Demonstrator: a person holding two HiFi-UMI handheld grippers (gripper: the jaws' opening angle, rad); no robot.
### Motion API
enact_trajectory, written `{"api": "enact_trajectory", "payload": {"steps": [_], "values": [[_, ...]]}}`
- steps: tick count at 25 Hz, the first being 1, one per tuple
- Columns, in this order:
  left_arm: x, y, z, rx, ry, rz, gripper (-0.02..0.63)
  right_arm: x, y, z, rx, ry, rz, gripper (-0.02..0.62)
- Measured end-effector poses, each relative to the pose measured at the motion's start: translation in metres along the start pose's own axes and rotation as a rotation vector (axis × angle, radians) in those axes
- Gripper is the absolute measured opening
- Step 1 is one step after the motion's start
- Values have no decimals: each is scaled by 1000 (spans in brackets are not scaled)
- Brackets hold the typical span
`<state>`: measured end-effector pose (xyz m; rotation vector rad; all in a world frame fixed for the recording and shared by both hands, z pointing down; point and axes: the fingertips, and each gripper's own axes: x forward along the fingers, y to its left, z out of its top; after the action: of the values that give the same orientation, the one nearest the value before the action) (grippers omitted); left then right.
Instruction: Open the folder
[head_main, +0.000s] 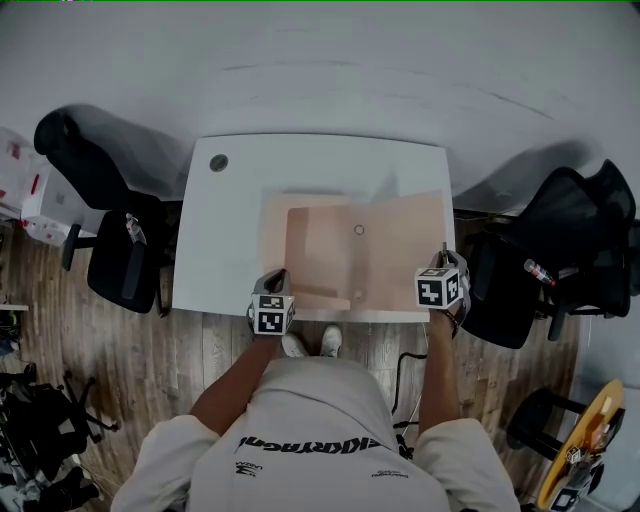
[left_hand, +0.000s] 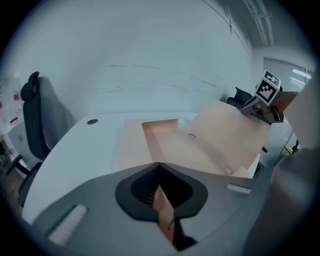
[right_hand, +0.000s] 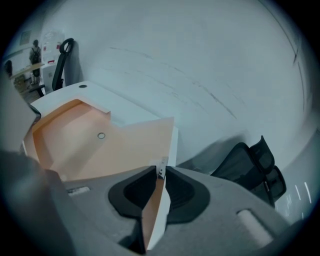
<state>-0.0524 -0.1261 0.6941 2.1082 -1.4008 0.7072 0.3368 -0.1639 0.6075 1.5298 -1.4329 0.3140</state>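
Two claws clenched on one peach-tan card folder (head_main: 340, 250), spread open on the white table (head_main: 230, 230), toward its 5 o'clock part and close to the front edge. Left claw (left_hand: 159, 172) clamped tight on a thin tan flap at the folder's 7 o'clock corner, low against the table. Right claw (right_hand: 160, 175) grasping the outer edge of the right-hand cover at 3 o'clock, with that cover tilted up off the table. Small metal ring (head_main: 359, 230) near the folder's middle. Round grey grommet (head_main: 218, 162) at the table's 10 o'clock corner. One black office chair (head_main: 110, 230) at 9 o'clock of the table, a second black mesh chair (head_main: 560, 250) at 3 o'clock. Wood-plank floor (head_main: 200, 360) below, white shoes (head_main: 312, 344) at 6 o'clock.
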Motion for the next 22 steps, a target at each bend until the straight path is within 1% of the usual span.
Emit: {"api": "enact_trajectory", "payload": {"steps": [6,9,15,22], "values": [[0,1,1,6,-2,4,-3,6,2,-5,-109,6,-67,50],[1,1,0,6,-3,3,-3,8,2,-8,-125,7,-93,52],[1,2,0,8,-2,3,-2,13,5,-12,-135,16,-90,58],[1,2,0,12,-3,5,-3,13,11,-14,-123,7,-59,100]]}}
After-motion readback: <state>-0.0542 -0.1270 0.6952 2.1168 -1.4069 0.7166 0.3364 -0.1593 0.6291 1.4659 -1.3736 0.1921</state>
